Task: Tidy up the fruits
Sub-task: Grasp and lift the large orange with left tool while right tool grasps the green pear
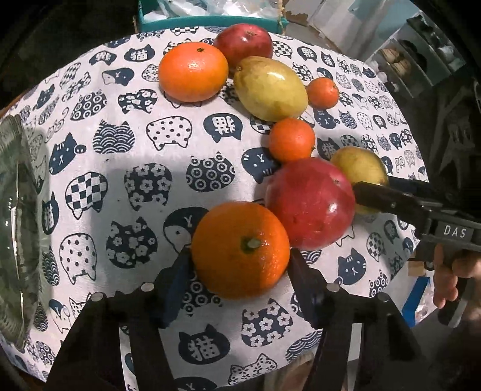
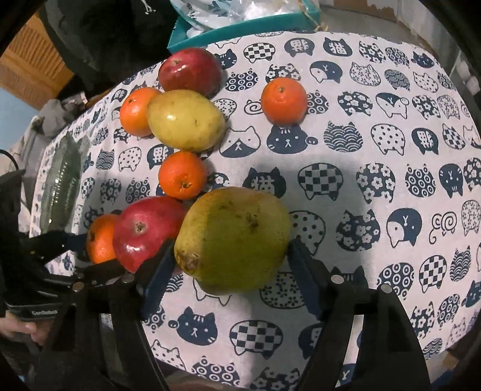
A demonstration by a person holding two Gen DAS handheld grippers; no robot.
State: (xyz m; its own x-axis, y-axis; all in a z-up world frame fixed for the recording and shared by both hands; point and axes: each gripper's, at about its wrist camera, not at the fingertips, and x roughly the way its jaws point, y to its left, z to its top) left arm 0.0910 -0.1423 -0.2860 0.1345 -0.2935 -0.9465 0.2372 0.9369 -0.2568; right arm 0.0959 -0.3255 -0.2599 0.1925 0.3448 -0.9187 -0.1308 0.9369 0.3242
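Observation:
Several fruits lie on a cat-print tablecloth [image 1: 126, 168]. My left gripper [image 1: 239, 264] is shut on a large orange [image 1: 240, 249]. A red apple [image 1: 309, 201] sits just beyond it, touching. My right gripper [image 2: 230, 258] is shut on a yellow-green mango [image 2: 233, 237]; it shows in the left wrist view [image 1: 359, 168] behind the apple. Farther back lie a small orange [image 1: 291, 140], a second yellow mango [image 1: 270, 87], a big orange [image 1: 194, 72], a second red apple [image 1: 243, 40] and a small orange [image 1: 323, 92].
A clear glass dish [image 1: 18, 228] stands at the table's left edge; it also shows in the right wrist view [image 2: 64, 180]. A teal box [image 1: 210, 18] with plastic bags sits behind the table. Shelves stand at the far right.

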